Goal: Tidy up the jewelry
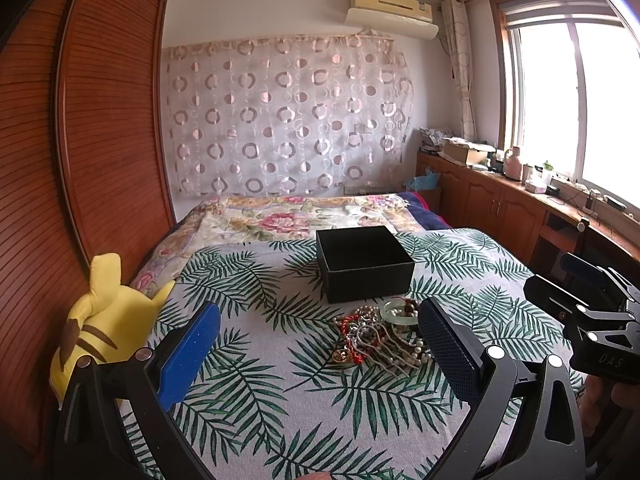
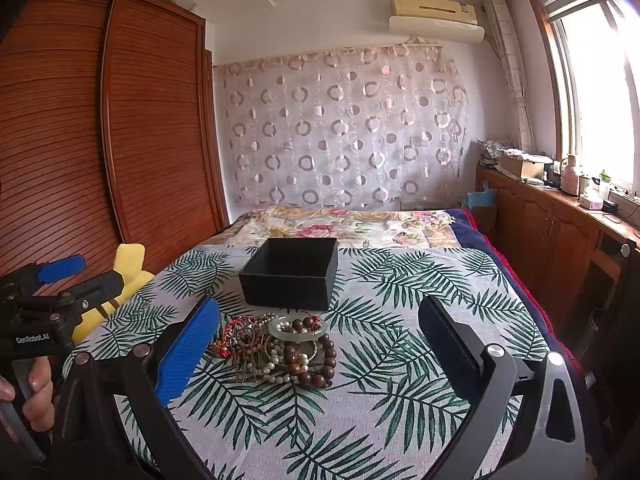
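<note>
Looking on, nothing is sorted yet: the black box (image 2: 290, 272) sits empty, the jewelry pile (image 2: 276, 346) lies tangled before it, and the left gripper (image 1: 320, 344) and right gripper (image 2: 316, 340) hover spread wide, holding nothing.

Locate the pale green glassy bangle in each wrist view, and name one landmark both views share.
Left wrist view: the pale green glassy bangle lies right of centre, at the far right of the tangled jewelry pile, beside the right blue finger pad.
Right wrist view: the bangle lies near centre, on top of the pile, with brown beads inside its ring.
Shared landmark: the open black square box just behind the pile on the leaf-print cloth.
</note>
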